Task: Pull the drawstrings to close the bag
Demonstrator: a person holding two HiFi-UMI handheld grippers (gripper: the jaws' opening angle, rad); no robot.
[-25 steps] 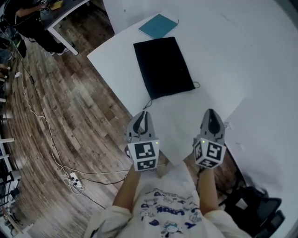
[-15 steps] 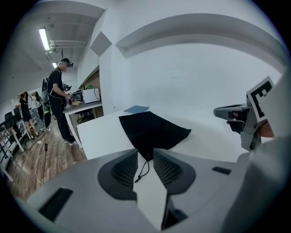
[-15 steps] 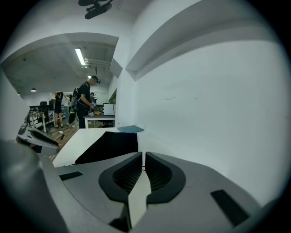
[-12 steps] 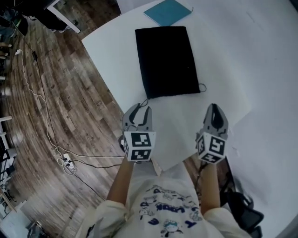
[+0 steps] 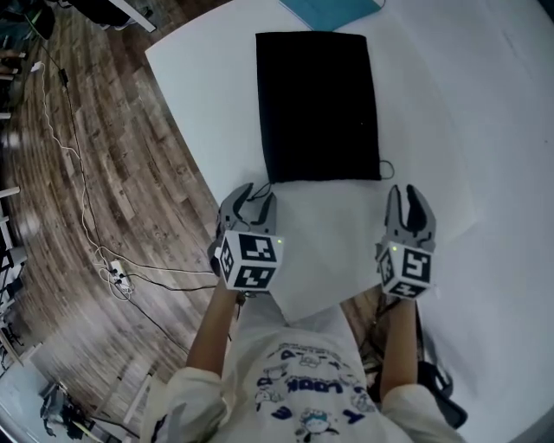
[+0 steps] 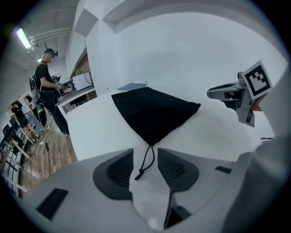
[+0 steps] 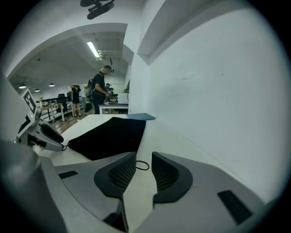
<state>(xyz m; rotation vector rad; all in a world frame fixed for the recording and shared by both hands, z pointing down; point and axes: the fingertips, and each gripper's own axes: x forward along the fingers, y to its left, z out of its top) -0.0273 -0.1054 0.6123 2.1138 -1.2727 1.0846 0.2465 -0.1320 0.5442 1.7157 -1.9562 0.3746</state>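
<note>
A flat black drawstring bag (image 5: 316, 104) lies on the white table (image 5: 199, 95), its mouth toward me. My left gripper (image 5: 249, 194) sits at the bag's near left corner. Its jaws have just been opening and stand wide apart. The left drawstring (image 6: 145, 161) lies loose between them, untouched by the pads. My right gripper (image 5: 409, 195) is just short of the near right corner. Its jaws have also just been opening, and the right drawstring loop (image 7: 142, 165) lies ahead of the gap. The bag (image 6: 152, 113) fills the middle of the left gripper view.
A teal notebook (image 5: 333, 10) lies past the bag's far end. The table's left edge runs close to the left gripper, with wooden floor and cables (image 5: 104, 260) below. A person (image 6: 45, 86) stands at a distant desk.
Both grippers have moved forward and down to the bag's near edge. Both pairs of jaws went from shut to open, the left first.
</note>
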